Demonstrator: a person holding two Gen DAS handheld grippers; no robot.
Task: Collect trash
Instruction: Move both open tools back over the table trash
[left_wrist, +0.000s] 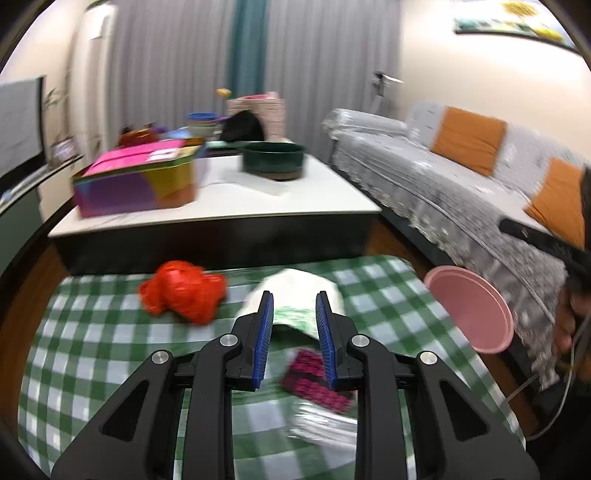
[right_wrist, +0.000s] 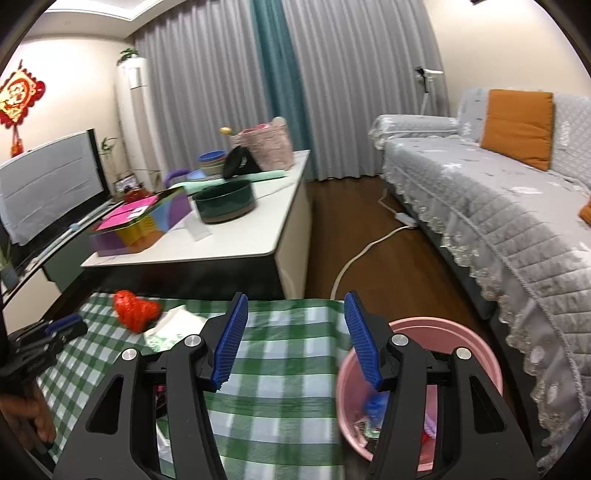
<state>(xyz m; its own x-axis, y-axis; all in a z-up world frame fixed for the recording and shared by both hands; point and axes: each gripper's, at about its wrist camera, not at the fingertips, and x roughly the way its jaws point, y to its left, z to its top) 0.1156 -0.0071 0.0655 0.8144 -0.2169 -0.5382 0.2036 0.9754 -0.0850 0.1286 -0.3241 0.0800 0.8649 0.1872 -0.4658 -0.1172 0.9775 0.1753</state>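
On the green checked cloth (left_wrist: 92, 332) lie a crumpled red plastic bag (left_wrist: 184, 291), a white bag with green print (left_wrist: 299, 291), a pink-and-black wrapper (left_wrist: 314, 380) and a clear plastic wrapper (left_wrist: 321, 424). My left gripper (left_wrist: 294, 299) hovers just before the white bag, its blue pads apart with nothing between them. A pink bin (right_wrist: 443, 328) with several scraps inside stands at the cloth's right edge. My right gripper (right_wrist: 295, 299) is open and empty over the cloth, its right finger above the bin. The red bag (right_wrist: 135, 308) and white bag (right_wrist: 173, 325) show far left in the right wrist view.
A low white table (right_wrist: 236, 251) behind the cloth carries a colourful box (left_wrist: 136, 181) and a dark green pot (left_wrist: 273, 158). A grey-covered sofa (right_wrist: 498, 206) with orange cushions runs along the right. A white cord (right_wrist: 362, 254) crosses the wooden floor. A hand (right_wrist: 22, 413) holds the left gripper.
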